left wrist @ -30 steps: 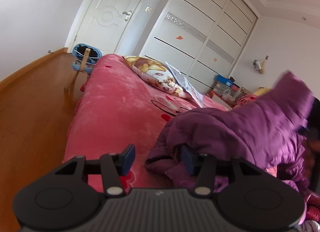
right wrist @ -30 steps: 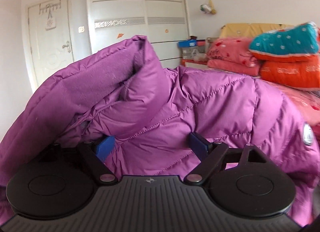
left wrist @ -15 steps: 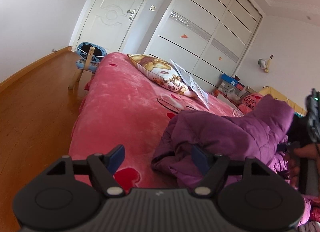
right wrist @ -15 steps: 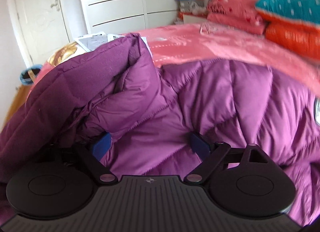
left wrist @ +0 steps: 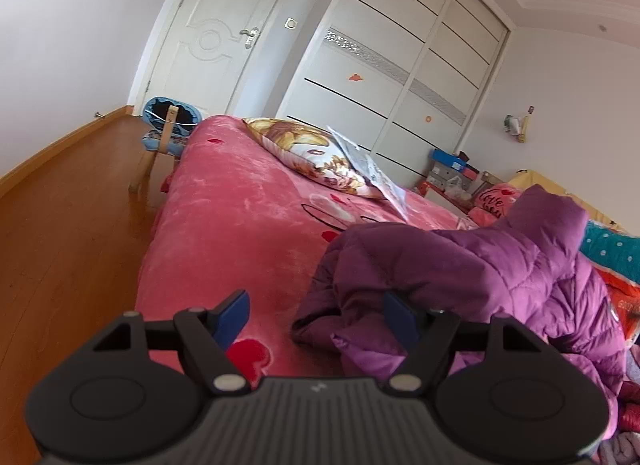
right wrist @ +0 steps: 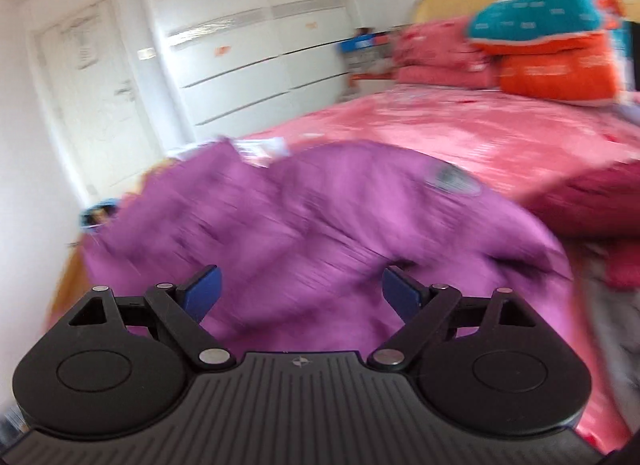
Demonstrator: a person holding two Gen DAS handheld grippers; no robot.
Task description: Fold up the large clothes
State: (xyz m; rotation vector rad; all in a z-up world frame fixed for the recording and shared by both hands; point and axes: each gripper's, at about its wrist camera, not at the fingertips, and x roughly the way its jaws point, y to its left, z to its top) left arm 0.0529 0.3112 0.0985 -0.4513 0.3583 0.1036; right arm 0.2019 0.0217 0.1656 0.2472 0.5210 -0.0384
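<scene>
A purple puffer jacket (left wrist: 480,265) lies bunched on the pink bed (left wrist: 240,217), with its collar end humped up at the right. My left gripper (left wrist: 316,309) is open and low over the bed's near edge. Its right pad (left wrist: 396,313) is close beside the jacket's hem, with no cloth pinched. In the blurred right wrist view the jacket (right wrist: 320,205) spreads just beyond my right gripper (right wrist: 300,281), which is open with its blue pads wide apart and no cloth between them.
A patterned pillow (left wrist: 312,153) and papers (left wrist: 372,173) lie at the bed's far end. Folded quilts (right wrist: 552,49) are stacked by the headboard, and a dark red garment (right wrist: 592,201) lies to the right. A wooden chair (left wrist: 168,137) stands on the wooden floor (left wrist: 68,225) to the left.
The left jaws have widened off the jacket's hem. The part of the jacket raised at the right gripper has dropped onto the bed, and that gripper has drawn back from it.
</scene>
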